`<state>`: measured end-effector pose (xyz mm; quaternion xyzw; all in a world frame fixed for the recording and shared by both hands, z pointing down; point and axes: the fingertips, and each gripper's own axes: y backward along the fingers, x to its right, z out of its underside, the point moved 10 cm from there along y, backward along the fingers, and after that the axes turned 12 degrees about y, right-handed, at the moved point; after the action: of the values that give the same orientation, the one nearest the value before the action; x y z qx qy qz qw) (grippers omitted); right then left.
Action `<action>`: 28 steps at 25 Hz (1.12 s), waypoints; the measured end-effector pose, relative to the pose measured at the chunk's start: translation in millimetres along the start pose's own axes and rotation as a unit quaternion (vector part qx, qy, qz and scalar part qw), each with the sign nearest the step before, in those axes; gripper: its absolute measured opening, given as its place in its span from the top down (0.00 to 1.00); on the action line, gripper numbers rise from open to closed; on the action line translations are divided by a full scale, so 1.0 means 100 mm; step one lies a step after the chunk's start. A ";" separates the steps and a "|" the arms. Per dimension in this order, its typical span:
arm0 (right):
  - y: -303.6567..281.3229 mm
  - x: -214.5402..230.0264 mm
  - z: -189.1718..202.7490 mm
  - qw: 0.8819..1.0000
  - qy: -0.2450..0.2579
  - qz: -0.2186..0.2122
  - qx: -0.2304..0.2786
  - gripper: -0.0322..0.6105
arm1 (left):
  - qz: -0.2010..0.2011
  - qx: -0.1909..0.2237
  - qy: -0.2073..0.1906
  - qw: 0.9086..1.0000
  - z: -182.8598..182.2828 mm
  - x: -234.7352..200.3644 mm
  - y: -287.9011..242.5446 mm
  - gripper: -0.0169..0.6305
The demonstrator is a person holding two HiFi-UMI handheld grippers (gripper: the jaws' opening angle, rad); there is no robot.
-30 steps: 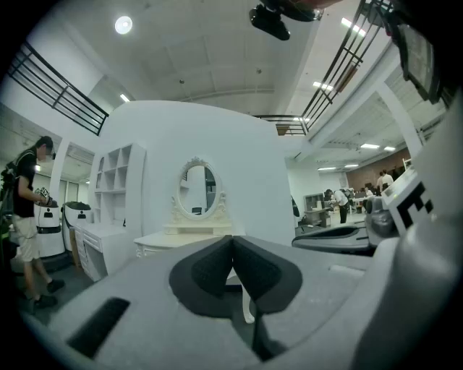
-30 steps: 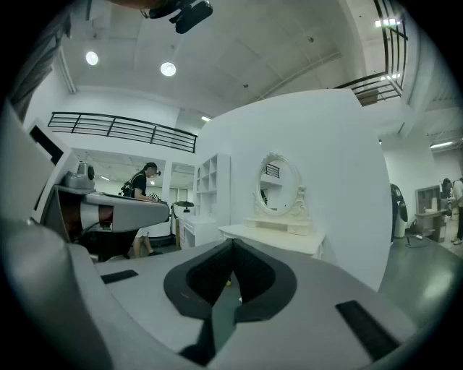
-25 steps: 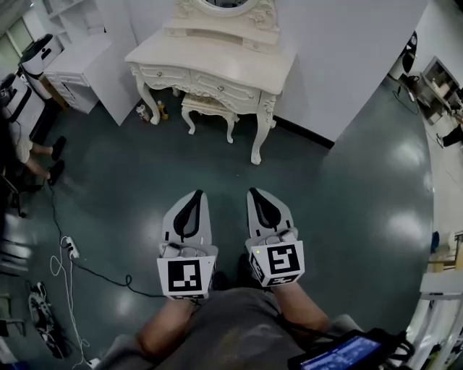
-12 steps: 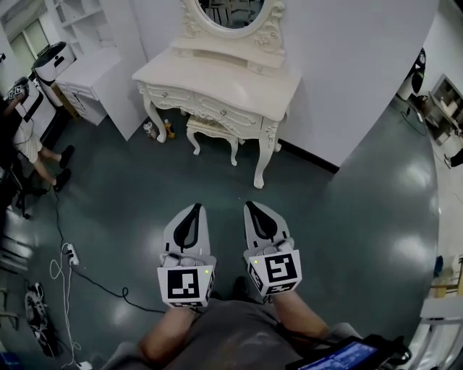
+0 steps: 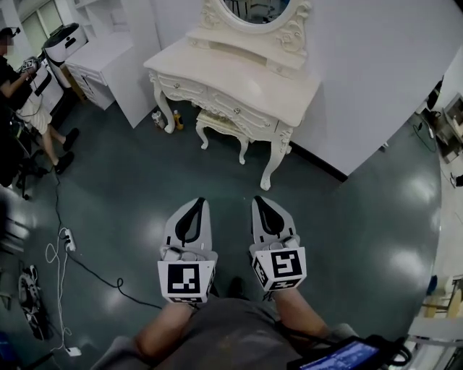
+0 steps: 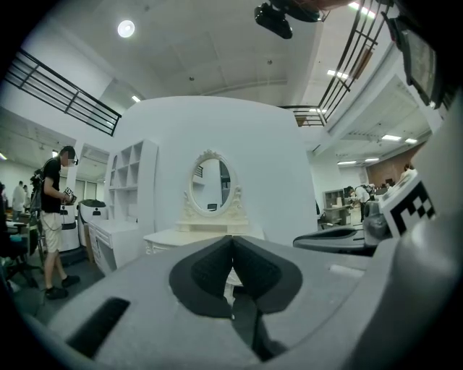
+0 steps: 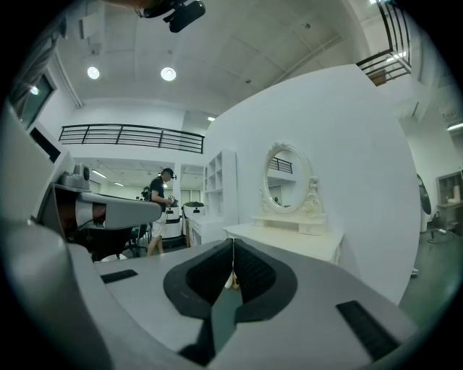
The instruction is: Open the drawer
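Observation:
A cream dressing table (image 5: 239, 72) with an oval mirror (image 5: 264, 7) stands against a white wall ahead of me. Its drawers (image 5: 235, 108) run along the front edge with small knobs, and all look closed. My left gripper (image 5: 197, 203) and right gripper (image 5: 259, 201) are held side by side over the dark green floor, well short of the table. Both point toward it, jaws closed together with nothing between them. In the left gripper view the table (image 6: 189, 236) shows beyond the left gripper (image 6: 232, 243). In the right gripper view the table (image 7: 293, 240) lies beyond the right gripper (image 7: 233, 247).
A small stool (image 5: 221, 126) sits under the table, with bottles (image 5: 165, 119) by its left leg. A white cabinet (image 5: 105, 58) stands at the left. A person (image 5: 29, 101) stands at the far left. Cables and a power strip (image 5: 67, 242) lie on the floor.
The dressing table has come closer and sits lower in the head view. Both grippers have moved forward together, still closed. The person at the left now shows more fully.

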<state>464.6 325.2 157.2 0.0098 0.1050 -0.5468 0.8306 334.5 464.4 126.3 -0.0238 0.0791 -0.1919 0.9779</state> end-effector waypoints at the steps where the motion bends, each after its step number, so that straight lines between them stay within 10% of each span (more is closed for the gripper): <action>1: -0.08 0.00 0.02 1.000 -0.001 0.001 -0.005 0.93 | 0.000 -0.004 0.000 1.000 0.01 -0.07 -0.06 0.95; 28: -2.52 0.06 -0.16 0.995 0.012 0.093 -0.043 0.93 | 0.079 -0.013 0.011 0.997 -0.33 -1.97 -2.15 0.95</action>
<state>235.2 220.6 165.3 -0.0098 0.1368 -0.4621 0.8762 69.6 339.3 139.2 -0.0278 0.0942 -0.1135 0.9887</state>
